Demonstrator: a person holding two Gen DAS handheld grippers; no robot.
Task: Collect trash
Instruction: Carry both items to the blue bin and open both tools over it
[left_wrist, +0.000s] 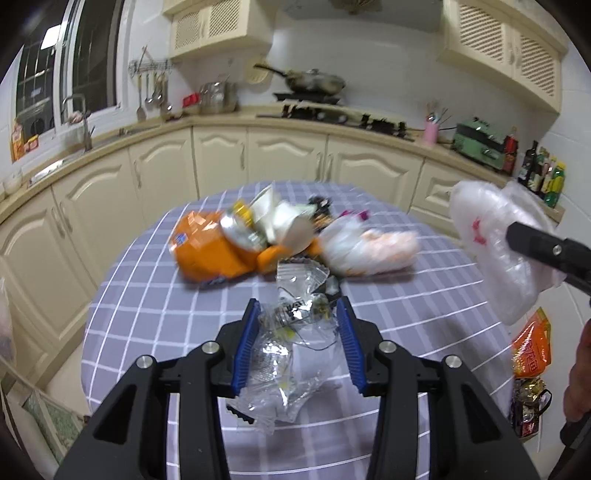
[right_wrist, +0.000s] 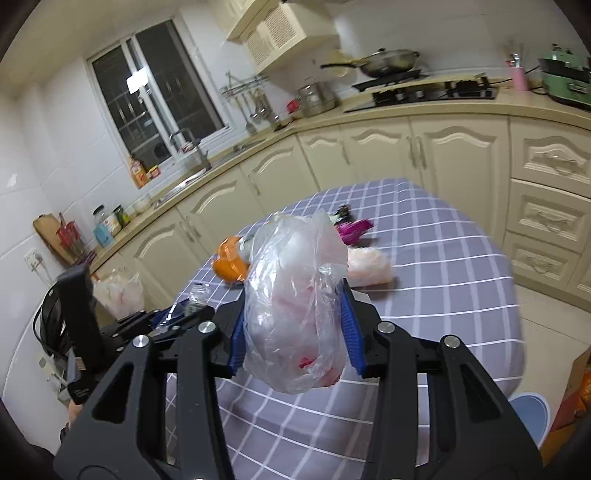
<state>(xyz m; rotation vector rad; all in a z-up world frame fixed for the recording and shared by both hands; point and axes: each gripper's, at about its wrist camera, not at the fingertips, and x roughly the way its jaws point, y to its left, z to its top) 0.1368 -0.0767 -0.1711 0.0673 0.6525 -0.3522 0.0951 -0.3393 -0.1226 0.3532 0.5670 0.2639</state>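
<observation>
Checked table (left_wrist: 155, 295), orange bag (left_wrist: 207, 247), wrappers (left_wrist: 354, 247)

Cream cabinets (left_wrist: 284, 155) curve beneath a dark window (right_wrist: 155, 92); white tiled walls (right_wrist: 40, 155), and a possibly tiled pale floor (right_wrist: 546, 332).

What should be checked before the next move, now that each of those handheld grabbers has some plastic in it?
1. Left gripper grips the clear crinkly wrapper: ok.
2. Right gripper grips the thin plastic bag: ok.
3. Bag lifted off the checked tablecloth: ok.
4. Wrapper fully off the cloth: cannot tell.
5. Table cleared: not ok; the orange packet and white bag remain.
6. Trash bin in view: not ok.
</observation>
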